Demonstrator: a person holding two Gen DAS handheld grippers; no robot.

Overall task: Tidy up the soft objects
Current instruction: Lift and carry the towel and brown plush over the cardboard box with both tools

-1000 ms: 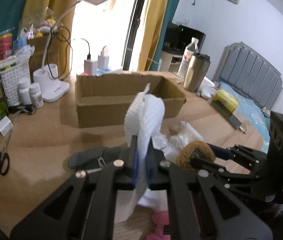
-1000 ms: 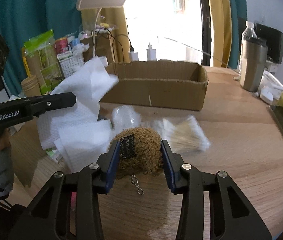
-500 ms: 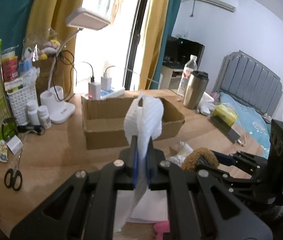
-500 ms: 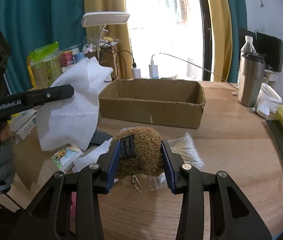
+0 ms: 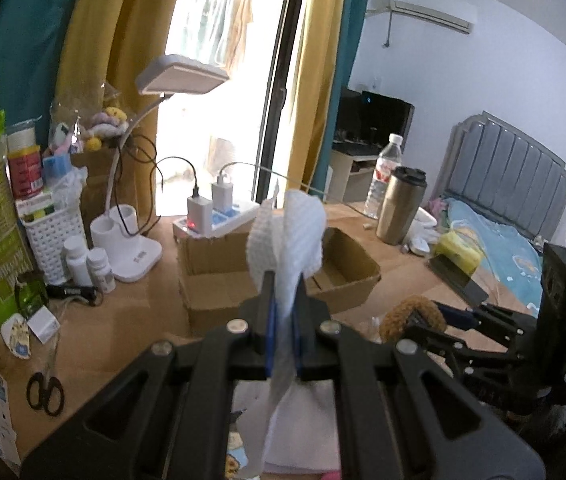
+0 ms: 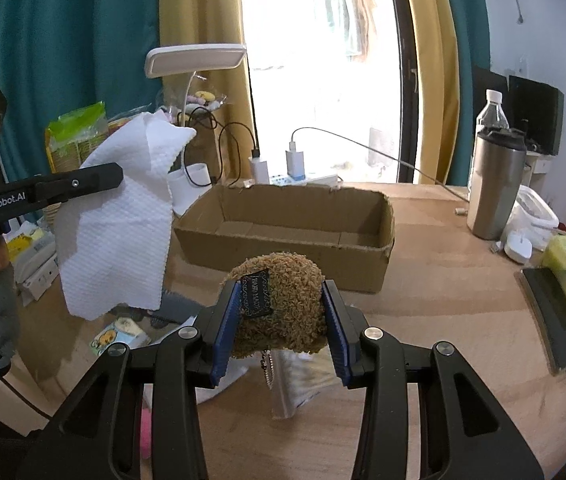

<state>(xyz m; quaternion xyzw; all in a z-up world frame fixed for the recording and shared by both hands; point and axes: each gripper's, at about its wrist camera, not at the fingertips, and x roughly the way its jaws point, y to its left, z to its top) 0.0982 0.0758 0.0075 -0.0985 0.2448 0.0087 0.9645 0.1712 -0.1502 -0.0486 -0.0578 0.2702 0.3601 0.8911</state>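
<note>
My left gripper (image 5: 282, 308) is shut on a white paper towel (image 5: 287, 236), which hangs from it high above the table; the towel also shows in the right wrist view (image 6: 123, 216). My right gripper (image 6: 281, 312) is shut on a brown fuzzy plush toy (image 6: 283, 300) with a black label and a small chain, held above the table in front of the open cardboard box (image 6: 379, 248). The box (image 5: 211, 292) looks empty. The plush also shows in the left wrist view (image 5: 411, 314).
A clear bag of cotton swabs (image 6: 303, 384) and small packets (image 6: 117, 334) lie on the table under the grippers. A desk lamp (image 5: 131, 248), pill bottles (image 5: 87, 266), scissors (image 5: 45, 394), power strip (image 5: 219, 220), steel tumbler (image 6: 497, 184), water bottle (image 6: 491, 112) and phone (image 6: 551, 312) surround the box.
Both grippers have risen well above the table, carrying the towel and the plush. The box now lies lower in both views.
</note>
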